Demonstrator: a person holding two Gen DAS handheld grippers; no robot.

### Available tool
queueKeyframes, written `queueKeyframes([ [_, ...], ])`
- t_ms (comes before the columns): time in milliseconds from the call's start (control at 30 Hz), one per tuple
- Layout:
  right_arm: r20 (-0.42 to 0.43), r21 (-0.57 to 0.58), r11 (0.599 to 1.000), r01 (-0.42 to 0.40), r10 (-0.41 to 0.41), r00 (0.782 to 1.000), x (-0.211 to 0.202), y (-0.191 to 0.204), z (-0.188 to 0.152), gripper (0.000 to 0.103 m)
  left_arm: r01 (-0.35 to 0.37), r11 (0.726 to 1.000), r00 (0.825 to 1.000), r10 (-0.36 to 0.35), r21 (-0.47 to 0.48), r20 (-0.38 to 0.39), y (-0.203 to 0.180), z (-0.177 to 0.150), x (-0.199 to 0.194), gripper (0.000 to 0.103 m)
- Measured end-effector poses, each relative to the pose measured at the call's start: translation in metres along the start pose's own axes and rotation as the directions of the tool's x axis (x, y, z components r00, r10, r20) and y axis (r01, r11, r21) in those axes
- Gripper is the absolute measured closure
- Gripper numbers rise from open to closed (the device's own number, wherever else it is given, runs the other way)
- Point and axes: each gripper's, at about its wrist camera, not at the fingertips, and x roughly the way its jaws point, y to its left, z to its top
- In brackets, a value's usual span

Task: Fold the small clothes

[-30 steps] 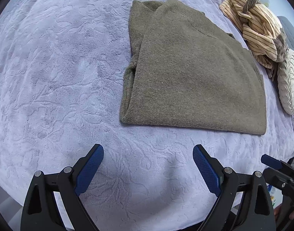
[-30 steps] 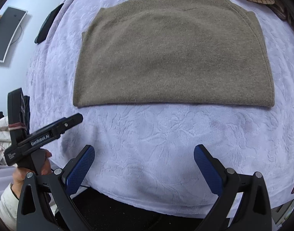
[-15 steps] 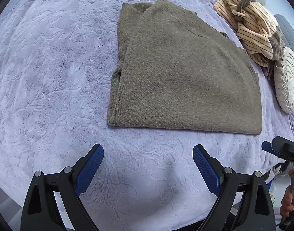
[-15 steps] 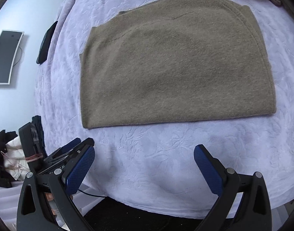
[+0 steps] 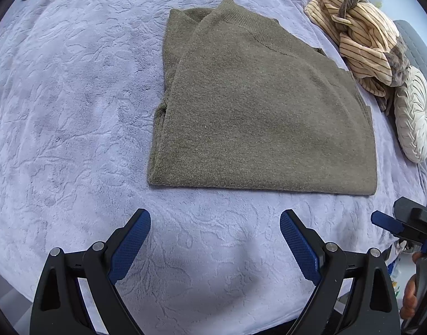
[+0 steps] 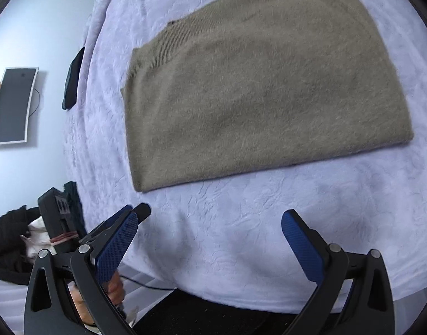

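Note:
An olive-brown knit sweater (image 5: pixel 258 117) lies folded flat on the lavender textured blanket (image 5: pixel 73 111), its ribbed collar at the far side. It also shows in the right wrist view (image 6: pixel 263 89). My left gripper (image 5: pixel 215 240) is open and empty, hovering over the blanket near the sweater's front edge. My right gripper (image 6: pixel 210 240) is open and empty, back from the sweater's front edge. The right gripper's tip shows at the right edge of the left wrist view (image 5: pixel 403 220). The left gripper shows in the right wrist view (image 6: pixel 115 223).
A striped beige garment (image 5: pixel 361 33) and a round cream pillow (image 5: pixel 414 117) lie at the far right of the bed. A dark flat object (image 6: pixel 73 78) lies at the blanket's left edge. A monitor (image 6: pixel 13 106) hangs on the wall. Dark clothes (image 6: pixel 9 240) sit beside the bed.
Both grippers have stayed open. The right view has swung and rolled so the sweater now sits tilted and to the right. The left view has shifted slightly sideways.

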Motion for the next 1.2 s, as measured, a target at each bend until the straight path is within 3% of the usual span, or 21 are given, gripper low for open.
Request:
queueKeyframes([
  [300, 0.086, -0.079, 0.986, 0.148, -0.141, 0.986, -0.012, 0.009, 0.005, 0.000, 0.027, 0.999, 1.000, -0.027, -0.019, 0.009, 0.005, -0.001, -0.004, 0.009],
  [500, 0.066, -0.143, 0.950, 0.277, -0.271, 0.960, -0.008, 0.014, 0.010, 0.000, 0.150, 0.982, 0.989, -0.149, -0.113, 0.020, 0.022, -0.002, -0.005, 0.009],
  [733, 0.017, -0.202, 0.938, 0.281, -0.283, 0.959, 0.006, 0.020, 0.006, 0.000, 0.223, 0.959, 0.975, -0.222, -0.177, 0.028, 0.036, -0.004, 0.003, 0.009],
  [1200, -0.043, -0.212, 0.939, 0.273, -0.288, 0.957, 0.021, 0.018, 0.002, 0.000, 0.269, 0.940, 0.963, -0.268, -0.209, 0.031, 0.024, 0.011, 0.032, 0.009],
])
